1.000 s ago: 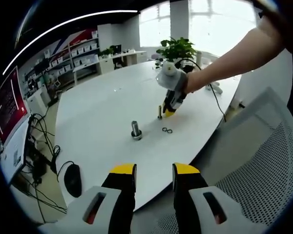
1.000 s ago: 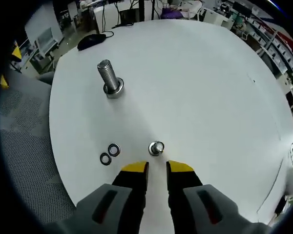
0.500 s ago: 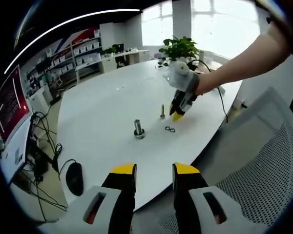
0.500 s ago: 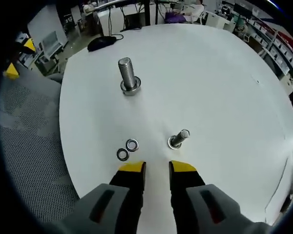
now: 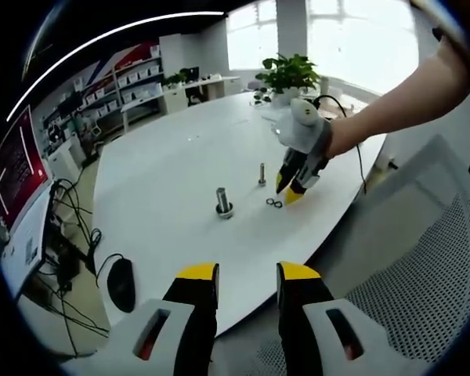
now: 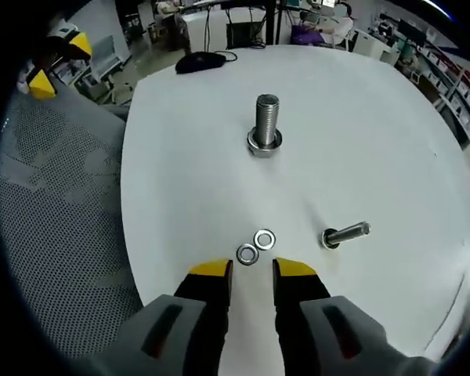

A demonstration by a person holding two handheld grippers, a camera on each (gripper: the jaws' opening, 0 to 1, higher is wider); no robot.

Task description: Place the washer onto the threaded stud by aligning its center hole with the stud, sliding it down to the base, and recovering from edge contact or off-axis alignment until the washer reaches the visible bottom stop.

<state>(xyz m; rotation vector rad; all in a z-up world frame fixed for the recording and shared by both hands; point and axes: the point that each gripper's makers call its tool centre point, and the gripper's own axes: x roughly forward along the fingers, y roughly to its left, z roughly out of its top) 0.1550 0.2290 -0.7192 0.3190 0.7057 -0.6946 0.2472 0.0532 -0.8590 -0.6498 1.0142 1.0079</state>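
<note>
Left gripper (image 5: 247,276): two black jaws capped with yellow pads, each rising from a pale grey moulded housing with a dark elongated slot showing red inside. Right gripper (image 6: 251,272): same build, with yellow-tipped black jaws, grey shells and slotted recesses. Seen from the left gripper view, the right gripper (image 5: 291,189) has a rounded white-grey body and a thin black cable trailing from it. The arm (image 5: 392,106) holding it is bare, no sleeve visible.

Two washers (image 6: 254,246): shiny silver metal, smooth. Big threaded stud (image 6: 265,125): grey metal, ridged. Small stud (image 6: 345,233): shiny metal. Table (image 6: 204,157): white, smooth, matt. Chair (image 6: 55,204): grey mesh cloth, rough. Right gripper (image 6: 251,269) fingertips (image 6: 211,269): yellow plastic; body grey plastic.
</note>
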